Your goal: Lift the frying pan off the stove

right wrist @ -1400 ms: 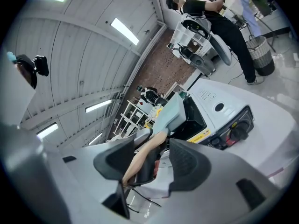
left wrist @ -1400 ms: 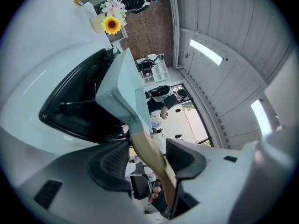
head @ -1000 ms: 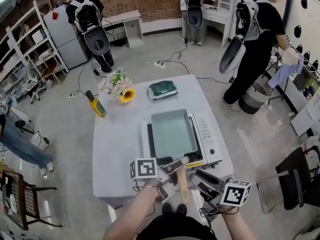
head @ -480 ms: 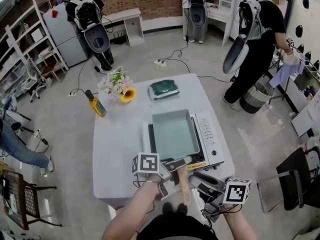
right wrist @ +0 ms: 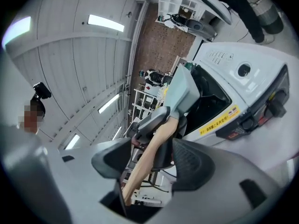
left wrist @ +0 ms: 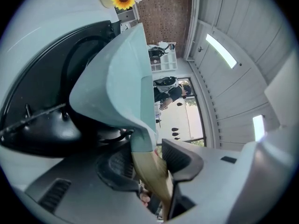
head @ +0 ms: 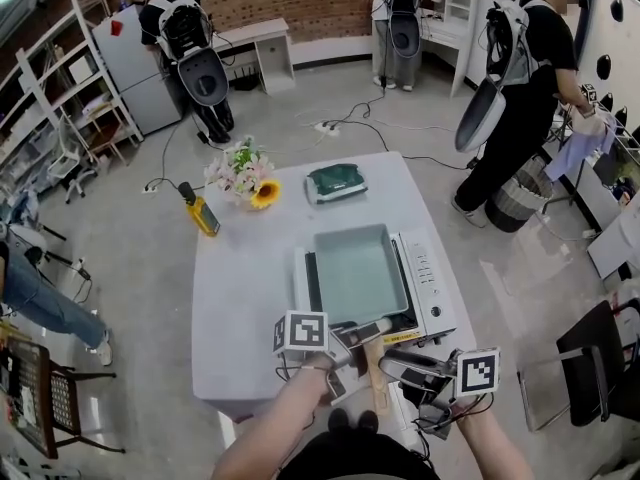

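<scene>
Pale teal and rectangular, the frying pan (head: pixel 358 271) lies over the black burner of the white stove (head: pixel 428 280), in the centre of the head view, on a white surface (head: pixel 250 278). Whether its base touches the burner cannot be told. Its wooden handle (head: pixel 378 383) points toward the lower edge of the frame.

The left tool (head: pixel 345 346) is clenched on that handle just behind the pan's neck. In the left gripper view both ribbed pads press the wood (left wrist: pixel 152 174), with the pan's underside filling the upper left.

The right tool (head: pixel 395 361) sits further down the handle, just right of it. In the right gripper view its jaws stand spread, with the handle (right wrist: pixel 149 157) running between them and a gap on the right side.

At the upper left of the surface stand flowers (head: pixel 245 176), with a yellow bottle (head: pixel 200 213) beside them.
</scene>
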Motion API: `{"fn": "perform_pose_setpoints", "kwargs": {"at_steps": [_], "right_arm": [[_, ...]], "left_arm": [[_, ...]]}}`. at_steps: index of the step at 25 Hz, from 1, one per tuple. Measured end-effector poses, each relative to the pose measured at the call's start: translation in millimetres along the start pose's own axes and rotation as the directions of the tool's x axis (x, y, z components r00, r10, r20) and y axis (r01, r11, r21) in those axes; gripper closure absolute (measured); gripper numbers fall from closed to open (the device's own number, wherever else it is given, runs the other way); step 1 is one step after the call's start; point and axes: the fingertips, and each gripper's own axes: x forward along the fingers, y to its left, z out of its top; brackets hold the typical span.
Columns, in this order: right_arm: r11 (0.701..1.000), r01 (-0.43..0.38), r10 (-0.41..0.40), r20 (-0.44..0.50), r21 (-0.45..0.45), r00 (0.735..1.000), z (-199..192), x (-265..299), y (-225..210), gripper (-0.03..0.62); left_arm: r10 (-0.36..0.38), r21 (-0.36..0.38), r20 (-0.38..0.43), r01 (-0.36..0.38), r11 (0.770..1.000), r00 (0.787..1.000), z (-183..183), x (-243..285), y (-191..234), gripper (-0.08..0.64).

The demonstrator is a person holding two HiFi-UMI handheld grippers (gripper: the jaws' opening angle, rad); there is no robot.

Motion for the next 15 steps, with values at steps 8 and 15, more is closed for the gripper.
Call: {"fn": "perform_pose_setpoints", "kwargs": {"at_steps": [8, 15], "right_arm": [[0.999, 0.001, 0.001, -0.065, 0.041, 0.998, -1.5, 17.2, -12.6, 0.353], [0.999, -0.009, 0.014, -0.127, 0.041, 0.992, -4.3, 29.4, -11.1, 0.377]], "left_arm": [[-0.006, -0.008, 0.007, 0.006, 1.000, 1.000, 1.1, 0.6, 1.9, 0.397], [-0.006, -0.014, 0.014, 0.006, 1.000, 1.000, 0.5, 0.0, 1.4, 0.399]]}}
